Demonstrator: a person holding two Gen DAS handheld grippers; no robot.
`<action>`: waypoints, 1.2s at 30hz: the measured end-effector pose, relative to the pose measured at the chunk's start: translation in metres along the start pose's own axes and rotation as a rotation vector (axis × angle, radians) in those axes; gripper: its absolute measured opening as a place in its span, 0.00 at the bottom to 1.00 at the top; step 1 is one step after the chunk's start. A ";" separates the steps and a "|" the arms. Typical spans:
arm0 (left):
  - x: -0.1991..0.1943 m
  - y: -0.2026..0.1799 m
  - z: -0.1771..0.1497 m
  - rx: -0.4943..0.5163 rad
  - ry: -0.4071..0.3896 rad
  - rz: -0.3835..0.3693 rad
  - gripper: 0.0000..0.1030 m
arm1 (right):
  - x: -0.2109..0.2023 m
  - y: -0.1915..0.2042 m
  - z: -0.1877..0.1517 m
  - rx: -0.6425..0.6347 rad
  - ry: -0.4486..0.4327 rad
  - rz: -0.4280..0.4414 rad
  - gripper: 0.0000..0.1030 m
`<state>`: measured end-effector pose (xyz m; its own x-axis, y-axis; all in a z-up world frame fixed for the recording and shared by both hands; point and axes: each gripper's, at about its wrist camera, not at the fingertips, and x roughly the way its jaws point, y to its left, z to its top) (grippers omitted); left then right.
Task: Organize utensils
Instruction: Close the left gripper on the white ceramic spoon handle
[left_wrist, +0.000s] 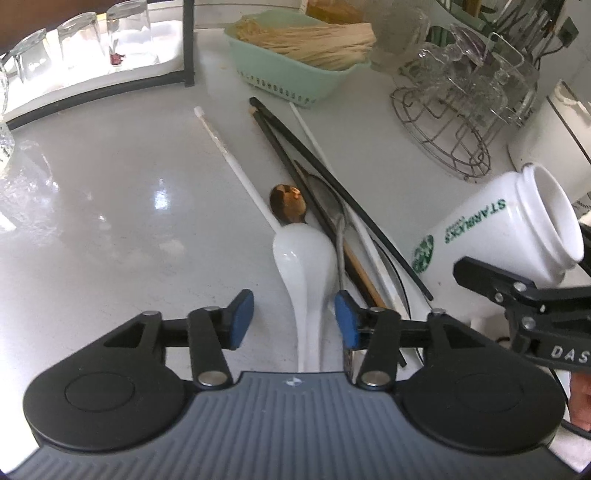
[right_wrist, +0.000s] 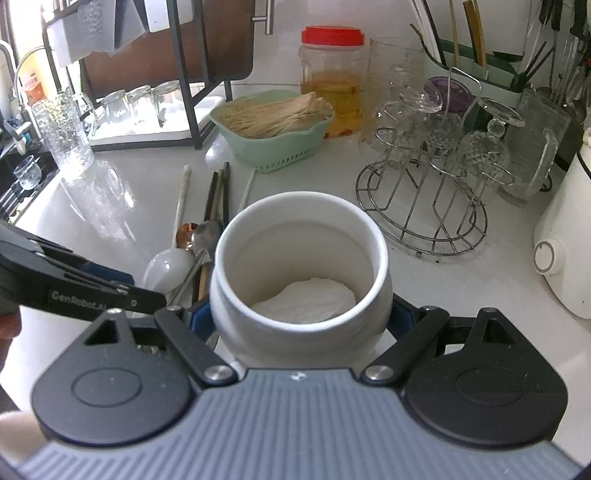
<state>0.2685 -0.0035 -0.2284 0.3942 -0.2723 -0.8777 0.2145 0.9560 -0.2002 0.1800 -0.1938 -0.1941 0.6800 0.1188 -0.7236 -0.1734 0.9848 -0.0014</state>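
The left tongs (left_wrist: 293, 325) stand spread on either side of the white spoon (left_wrist: 304, 254), pads clear of its handle, which runs near-to-far straight between them on the counter (left_wrist: 110, 192). The other utensils (left_wrist: 332, 206) lie just right of it. Further right, the right tongs (right_wrist: 300, 319) pinch the tilted white jar (right_wrist: 299, 258), mouth toward the pile.

The left gripper (left_wrist: 294, 319) angles steeply down with its blue pads (left_wrist: 242, 319) apart and gripping nothing, while the right gripper (right_wrist: 300, 314), tilted down, is clamped on a jar (right_wrist: 299, 258).
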 end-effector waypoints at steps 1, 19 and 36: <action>0.000 0.000 0.001 0.003 -0.003 0.000 0.55 | -0.001 0.000 -0.001 0.001 -0.001 -0.001 0.88; 0.005 -0.025 0.010 0.119 -0.070 0.059 0.42 | -0.003 0.000 -0.004 -0.003 -0.014 -0.002 0.89; -0.005 -0.027 0.010 0.106 -0.062 0.047 0.33 | -0.007 -0.001 -0.013 -0.008 -0.067 0.009 0.89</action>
<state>0.2700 -0.0296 -0.2145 0.4602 -0.2369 -0.8556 0.2865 0.9518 -0.1095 0.1662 -0.1974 -0.1974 0.7244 0.1363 -0.6757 -0.1852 0.9827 -0.0002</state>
